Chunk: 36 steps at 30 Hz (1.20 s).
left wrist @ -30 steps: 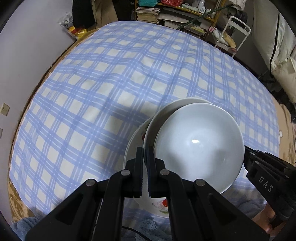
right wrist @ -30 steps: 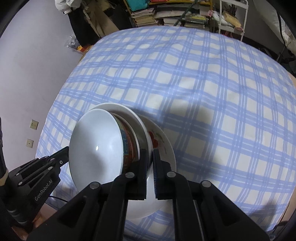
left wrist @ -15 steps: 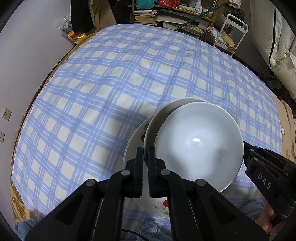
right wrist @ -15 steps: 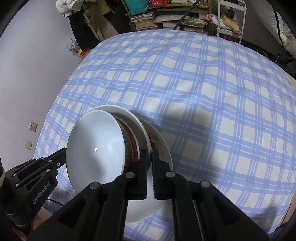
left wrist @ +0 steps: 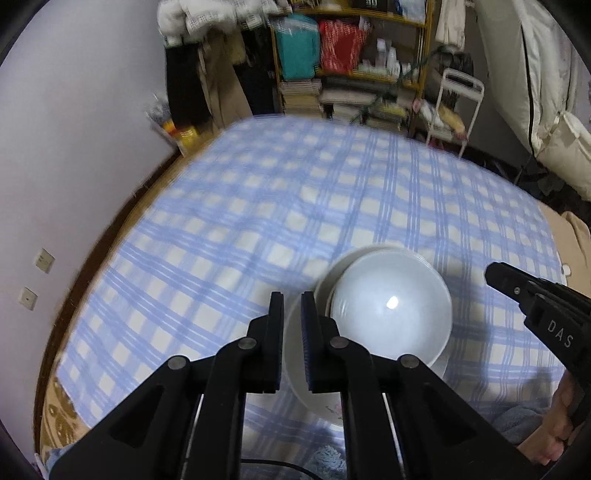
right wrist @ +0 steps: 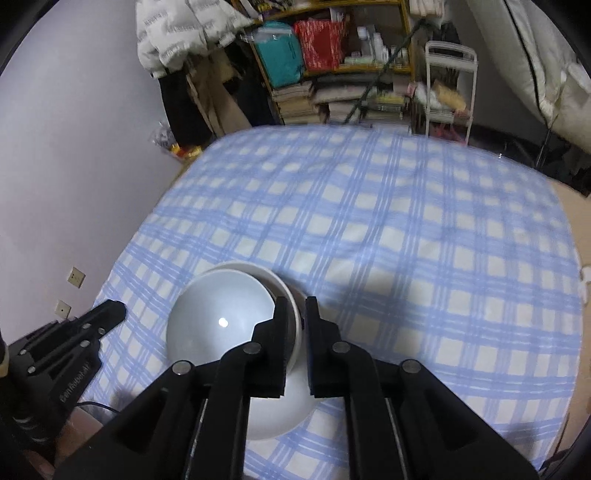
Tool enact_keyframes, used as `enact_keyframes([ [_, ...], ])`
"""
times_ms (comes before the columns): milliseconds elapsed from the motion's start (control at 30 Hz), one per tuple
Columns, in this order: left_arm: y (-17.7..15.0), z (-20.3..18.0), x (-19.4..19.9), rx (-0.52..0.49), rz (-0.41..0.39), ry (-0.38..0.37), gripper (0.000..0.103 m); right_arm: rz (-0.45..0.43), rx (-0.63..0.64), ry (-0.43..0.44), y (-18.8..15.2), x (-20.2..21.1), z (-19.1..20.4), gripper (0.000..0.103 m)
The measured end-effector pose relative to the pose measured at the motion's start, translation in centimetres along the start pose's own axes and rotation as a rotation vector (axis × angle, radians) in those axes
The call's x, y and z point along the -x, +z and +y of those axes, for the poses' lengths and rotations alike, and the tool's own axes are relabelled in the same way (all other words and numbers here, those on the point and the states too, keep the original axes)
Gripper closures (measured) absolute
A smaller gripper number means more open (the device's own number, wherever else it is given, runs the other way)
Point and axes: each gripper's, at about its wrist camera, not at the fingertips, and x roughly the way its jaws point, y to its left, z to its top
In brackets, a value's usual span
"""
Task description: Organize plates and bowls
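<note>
Left tongs (left wrist: 292, 299): just been opening, jaws slightly apart, nothing clamped; only the plate (left wrist: 321, 406) shows below the gap. Right tongs (right wrist: 297, 302): narrow gap, gripping nothing. Blue checked cloth (right wrist: 406, 240) lies under the stack. Cluttered shelf (right wrist: 332, 55) and white cart (right wrist: 448, 92) stand well beyond the stack. White bowl (left wrist: 391, 314) sits nested on top, between both tongs. Right tongs read "DAS"; left tongs "GenRobot", blurred.

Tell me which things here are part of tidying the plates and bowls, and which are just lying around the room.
Part of the job:
- white bowl on top of the stack
- plate at the bottom

Just lying about:
- checked cloth
- cluttered shelf
- white trolley
- hanging jacket
</note>
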Motion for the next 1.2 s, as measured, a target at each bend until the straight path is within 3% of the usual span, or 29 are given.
enact_keyframes([
  [67, 0.1, 0.3, 2.2, -0.002, -0.069, 0.01, 0.092, -0.043, 0.021, -0.015, 0.1, 1.6, 0.1, 0.082],
  [133, 0.0, 0.4, 3.9, -0.009, -0.123, 0.029, 0.091, -0.107, 0.049, -0.028, 0.1, 3.7, 0.2, 0.066],
  [333, -0.7, 1.3, 8.5, -0.01, -0.265, 0.066, 0.09, -0.249, 0.101, -0.05, -0.1, 8.1, 0.2, 0.047],
  [667, -2.9, 0.4, 10.9, -0.057, -0.404, 0.103, 0.084, -0.419, 0.165, -0.117, -2.1, 12.5, 0.4, 0.009],
  [733, -3.1, 0.5, 11.1, -0.052, -0.422, 0.102, 0.074, -0.466, 0.177, -0.132, -2.5, 13.3, 0.4, 0.001],
  [800, -3.3, 0.7, 11.1, -0.039, -0.436, 0.097, 0.065, -0.51, 0.177, -0.134, -2.8, 13.9, 0.2, 0.0],
  [1100, -3.5, 0.7, 9.9, -0.043, -0.428, 0.091, 0.064, -0.542, 0.125, -0.166, -2.9, 13.7, -0.8, 0.0],
  [1167, -3.4, 0.6, 9.9, -0.043, -0.428, 0.091, 0.059, -0.54, 0.128, -0.169, -2.9, 13.6, -0.9, 0.0],
  [1200, -3.4, 0.7, 9.8, -0.04, -0.43, 0.089, 0.046, -0.537, 0.131, -0.169, -2.9, 13.6, -0.9, 0.0],
])
